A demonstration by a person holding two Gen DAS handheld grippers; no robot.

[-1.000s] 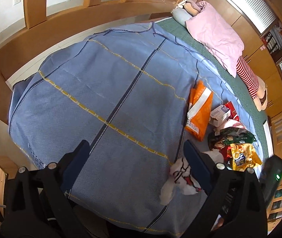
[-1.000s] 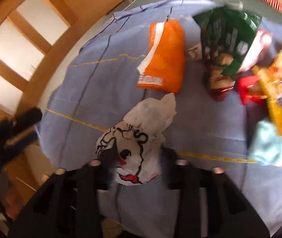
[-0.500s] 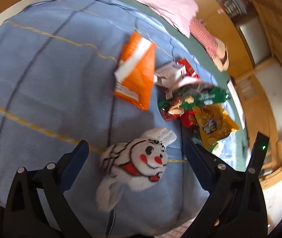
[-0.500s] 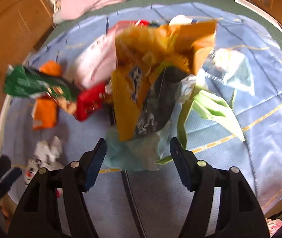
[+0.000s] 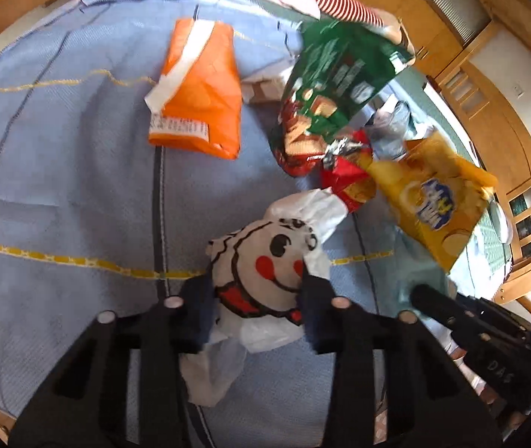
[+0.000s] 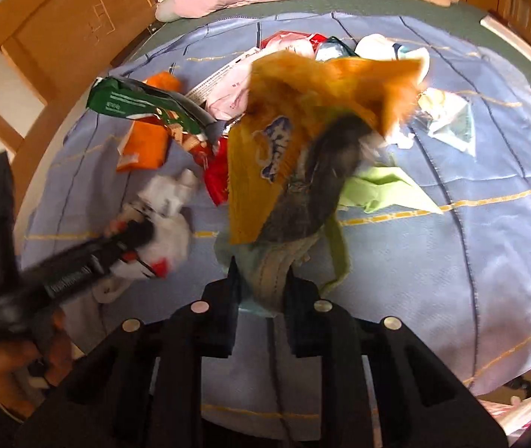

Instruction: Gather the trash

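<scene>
Now closing: left gripper (image 5: 256,298) jaws pinching white plastic bag w/ cartoon face (image 5: 269,261), lower centre of left view, long axis running lower-left to upper-right. Right gripper (image 6: 261,291) closing on pale-blue crumpled wrapper (image 6: 265,261) under yellow chip bag (image 6: 265,156), centre of right view.

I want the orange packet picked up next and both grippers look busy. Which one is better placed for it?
Probably left. The left gripper, closing on the white cartoon-face bag, has the orange packet lying clear just ahead. The right gripper is closing on a pale bag under the yellow chip bag, farther away.
</scene>
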